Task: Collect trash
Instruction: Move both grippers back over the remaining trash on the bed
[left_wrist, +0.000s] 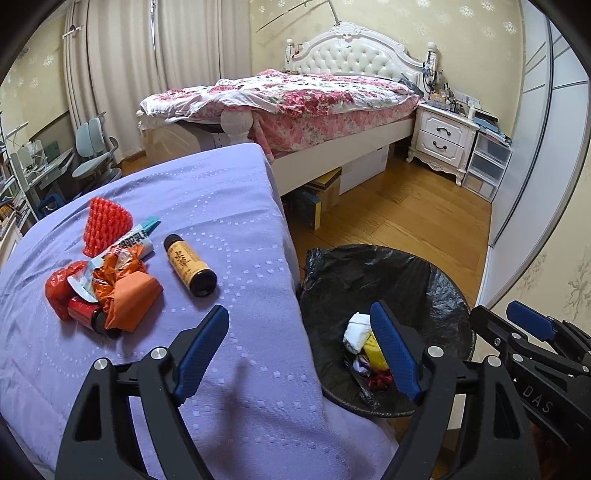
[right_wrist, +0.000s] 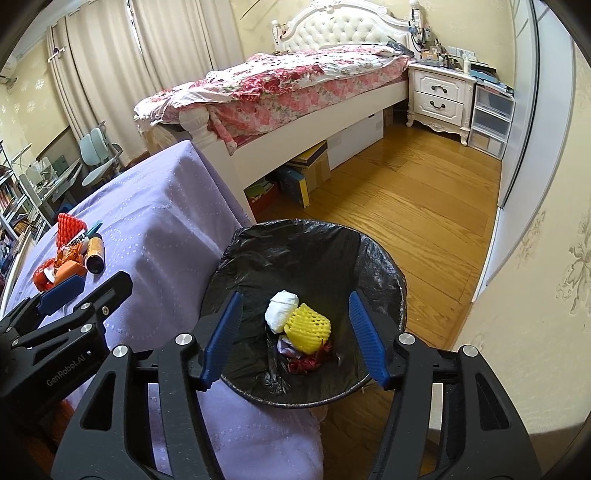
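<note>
A black-lined trash bin (right_wrist: 369, 243) stands on the floor beside the purple-covered table (left_wrist: 221, 206). In it lie a yellow foam net (right_wrist: 308, 326), a white wad (right_wrist: 280, 310) and red scraps. My right gripper (right_wrist: 295, 328) is open and empty above the bin. My left gripper (left_wrist: 299, 339) is open and empty over the table's right edge. On the table lie a brown bottle (left_wrist: 190, 264), crumpled orange wrappers (left_wrist: 122, 291), a red foam net (left_wrist: 105, 225), a white tube (left_wrist: 138, 238) and a small red bottle (left_wrist: 88, 315).
A bed (left_wrist: 295, 99) with a floral quilt stands behind, boxes under it. A white nightstand (left_wrist: 441, 138) and plastic drawers (left_wrist: 487, 166) stand at the back right on the wooden floor (left_wrist: 406, 221). A desk chair (left_wrist: 94, 155) is at the left.
</note>
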